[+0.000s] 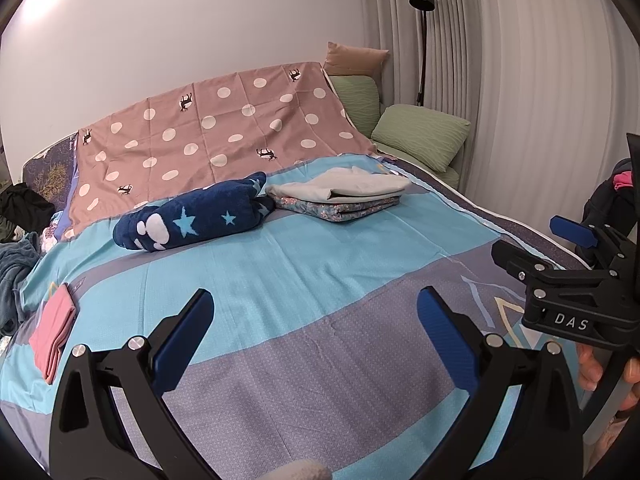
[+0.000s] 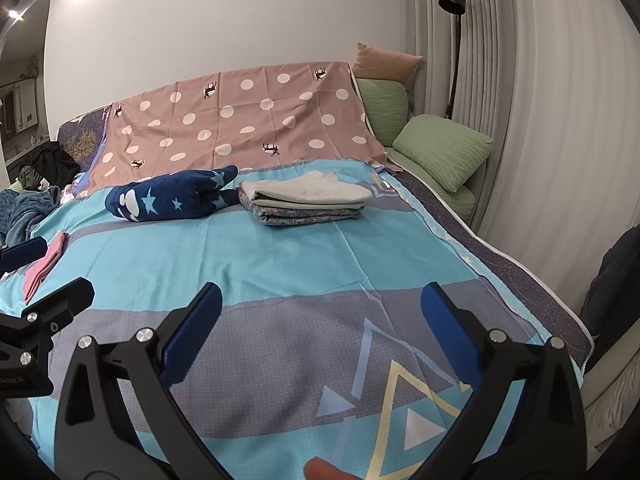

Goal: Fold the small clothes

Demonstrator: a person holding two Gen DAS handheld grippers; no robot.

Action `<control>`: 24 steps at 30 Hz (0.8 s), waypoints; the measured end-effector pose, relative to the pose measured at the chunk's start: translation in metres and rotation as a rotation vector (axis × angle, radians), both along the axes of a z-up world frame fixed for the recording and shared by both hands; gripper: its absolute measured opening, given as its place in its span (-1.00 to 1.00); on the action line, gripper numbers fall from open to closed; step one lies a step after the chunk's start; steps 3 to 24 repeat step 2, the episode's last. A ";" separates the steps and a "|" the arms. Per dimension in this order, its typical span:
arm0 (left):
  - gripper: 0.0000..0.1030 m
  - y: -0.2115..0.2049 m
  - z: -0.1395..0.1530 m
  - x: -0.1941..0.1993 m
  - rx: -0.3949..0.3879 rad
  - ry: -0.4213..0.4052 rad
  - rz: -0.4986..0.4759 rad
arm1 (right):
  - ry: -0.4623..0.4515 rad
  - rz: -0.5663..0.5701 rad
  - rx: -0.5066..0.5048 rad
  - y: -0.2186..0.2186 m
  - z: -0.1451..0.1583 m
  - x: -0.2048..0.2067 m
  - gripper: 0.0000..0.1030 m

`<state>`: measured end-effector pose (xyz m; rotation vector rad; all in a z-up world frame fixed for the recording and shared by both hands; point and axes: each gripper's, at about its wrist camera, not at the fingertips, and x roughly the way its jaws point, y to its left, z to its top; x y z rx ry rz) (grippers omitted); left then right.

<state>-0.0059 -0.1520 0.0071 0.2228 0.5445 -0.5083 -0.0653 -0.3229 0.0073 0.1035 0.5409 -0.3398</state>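
Note:
Both grippers hover over a bed with a turquoise and grey sheet [image 1: 320,248]. My left gripper [image 1: 316,332] is open with nothing between its blue pads. My right gripper [image 2: 320,328] is open too and holds nothing; it also shows at the right edge of the left wrist view [image 1: 560,256]. A folded pink garment [image 1: 52,336] lies at the bed's left edge [image 2: 40,268]. Further back lie a rolled navy garment with stars [image 1: 192,218] [image 2: 172,198] and a stack with a folded white piece on a floral one [image 1: 340,194] [image 2: 304,198].
A brown polka-dot cloth [image 1: 224,128] covers the far half of the bed. Green pillows [image 1: 420,136] and a black floor lamp [image 1: 422,32] stand at the back right by the curtains. Loose dark clothes [image 1: 20,208] pile up at the left. A hand [image 1: 600,368] grips the right tool.

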 end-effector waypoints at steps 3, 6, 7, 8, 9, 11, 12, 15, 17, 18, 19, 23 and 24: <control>0.97 0.001 -0.001 0.000 0.001 0.002 0.002 | 0.002 0.000 0.003 0.000 0.000 0.000 0.96; 0.97 0.001 -0.001 0.000 0.001 0.002 0.002 | 0.002 0.000 0.003 0.000 0.000 0.000 0.96; 0.97 0.001 -0.001 0.000 0.001 0.002 0.002 | 0.002 0.000 0.003 0.000 0.000 0.000 0.96; 0.97 0.001 -0.001 0.000 0.001 0.002 0.002 | 0.002 0.000 0.003 0.000 0.000 0.000 0.96; 0.97 0.001 -0.001 0.000 0.001 0.002 0.002 | 0.002 0.000 0.003 0.000 0.000 0.000 0.96; 0.97 0.001 -0.001 0.000 0.001 0.002 0.002 | 0.002 0.000 0.003 0.000 0.000 0.000 0.96; 0.97 0.001 -0.001 0.000 0.001 0.002 0.002 | 0.002 0.000 0.003 0.000 0.000 0.000 0.96; 0.97 0.001 -0.001 0.000 0.001 0.002 0.002 | 0.002 0.000 0.003 0.000 0.000 0.000 0.96; 0.97 0.001 -0.001 0.000 0.001 0.002 0.002 | 0.002 0.000 0.003 0.000 0.000 0.000 0.96; 0.97 0.001 -0.001 0.000 0.001 0.002 0.002 | 0.002 0.000 0.003 0.000 0.000 0.000 0.96; 0.97 0.001 -0.001 0.000 0.001 0.002 0.002 | 0.002 0.000 0.003 0.000 0.000 0.000 0.96; 0.97 0.001 -0.001 0.000 0.001 0.002 0.002 | 0.002 0.000 0.003 0.000 0.000 0.000 0.96; 0.97 0.001 -0.001 0.000 0.001 0.002 0.002 | 0.002 0.000 0.003 0.000 0.000 0.000 0.96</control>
